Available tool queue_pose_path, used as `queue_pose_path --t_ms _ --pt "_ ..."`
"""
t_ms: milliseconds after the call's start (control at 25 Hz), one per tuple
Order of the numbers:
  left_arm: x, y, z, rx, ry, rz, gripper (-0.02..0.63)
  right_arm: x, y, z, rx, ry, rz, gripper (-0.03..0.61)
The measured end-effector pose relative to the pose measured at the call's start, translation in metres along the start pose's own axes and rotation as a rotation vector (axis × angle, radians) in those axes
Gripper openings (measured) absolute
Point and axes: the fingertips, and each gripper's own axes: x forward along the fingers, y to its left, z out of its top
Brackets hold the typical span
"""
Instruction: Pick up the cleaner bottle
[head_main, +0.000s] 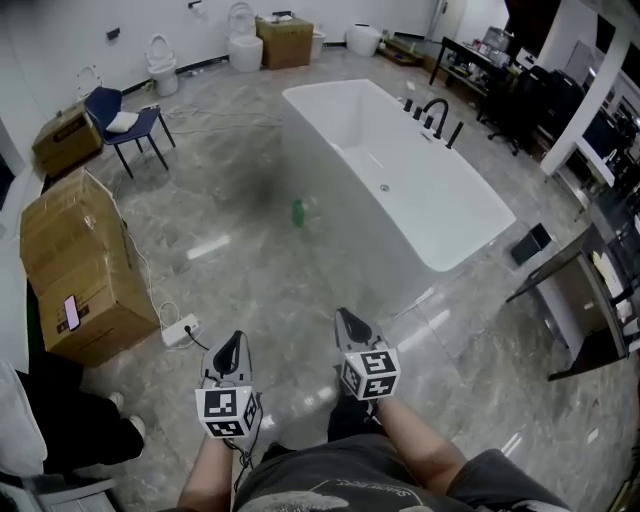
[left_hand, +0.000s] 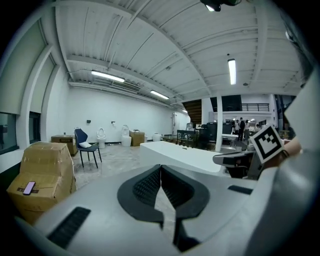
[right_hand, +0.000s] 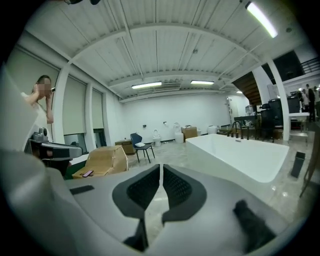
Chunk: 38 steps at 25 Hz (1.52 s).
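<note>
A small green cleaner bottle (head_main: 297, 212) stands upright on the grey marble floor, just left of the white bathtub (head_main: 330, 110). Both grippers are held low and near me, well short of the bottle. My left gripper (head_main: 232, 344) points toward it with its jaws pressed together and nothing between them. To its right, my right gripper (head_main: 347, 319) is likewise shut and empty. The left gripper view shows the black pads (left_hand: 145, 185) meeting at the tips, and the right gripper view shows its pads (right_hand: 176, 187) closed too. Neither gripper view shows the bottle.
A large cardboard box (head_main: 80, 268) with a phone on it stands at the left, a white power strip (head_main: 181, 330) beside it. A blue chair (head_main: 128, 122) sits farther back. A dark table (head_main: 580, 300) is at the right. A person's leg (head_main: 70, 425) is at the lower left.
</note>
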Motion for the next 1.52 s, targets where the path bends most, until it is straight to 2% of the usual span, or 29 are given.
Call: queue_pose_path --t_ms 280,440,600,760,1120,1320,1520 --pt "0.121 -0.049 0.015 -0.076 0.046 0.124 0.015 0.075 -0.124 0.016 -0.029 0.085 0.108 0.032" --pt "0.168 -0.07 0.027 -0.109 0.048 0.186 0.015 0.103 -0.179 0.025 -0.048 0.102 0.133 0.032" --pt "0.198 -0.077 0.038 -0.104 0.046 0.21 0.015 0.13 -0.207 0.025 -0.034 0.122 0.144 0.032" --pt "0.227 -0.075 0.043 -0.078 0.051 0.208 0.015 0.158 -0.211 0.023 -0.02 0.139 0.177 0.031" --pt "0.314 -0.013 0.018 -0.126 0.113 0.198 0.014 0.246 -0.207 0.017 -0.042 0.222 0.17 0.031" --pt "0.373 0.04 0.004 -0.151 0.162 0.153 0.015 0.316 -0.217 0.011 -0.009 0.285 0.106 0.032" --pt "0.428 0.096 -0.016 -0.166 0.212 0.126 0.015 0.391 -0.222 0.003 -0.021 0.319 0.052 0.032"
